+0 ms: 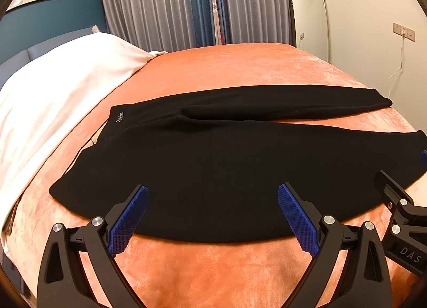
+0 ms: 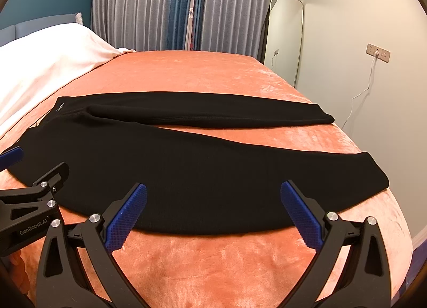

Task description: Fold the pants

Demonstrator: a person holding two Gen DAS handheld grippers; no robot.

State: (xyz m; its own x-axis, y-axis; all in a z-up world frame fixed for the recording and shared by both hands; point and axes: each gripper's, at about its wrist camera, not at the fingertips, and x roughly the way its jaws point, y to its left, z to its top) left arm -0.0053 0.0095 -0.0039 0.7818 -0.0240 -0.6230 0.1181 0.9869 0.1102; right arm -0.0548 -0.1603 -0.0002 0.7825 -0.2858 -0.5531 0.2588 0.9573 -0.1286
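Black pants [image 1: 202, 169] lie flat on the orange bed cover [image 1: 213, 268], waistband to the left, both legs stretched to the right with a narrow gap between them. The same pants [image 2: 186, 179] fill the middle of the right wrist view. My left gripper [image 1: 212, 191] is open just above the near edge of the near leg, nothing between its blue pads [image 1: 128, 222]. My right gripper [image 2: 213, 190] is open too, over the same near edge further right. Each gripper shows at the side of the other's view: the right gripper [image 1: 400, 201] and the left gripper [image 2: 32, 190].
A white blanket [image 1: 53, 89] covers the left part of the bed. Grey and blue curtains [image 1: 186, 3] hang behind. A standing mirror [image 2: 285, 38] leans at the far right corner, and a white cable [image 2: 365, 89] hangs from a wall socket. The bed's right edge drops off near the leg cuffs.
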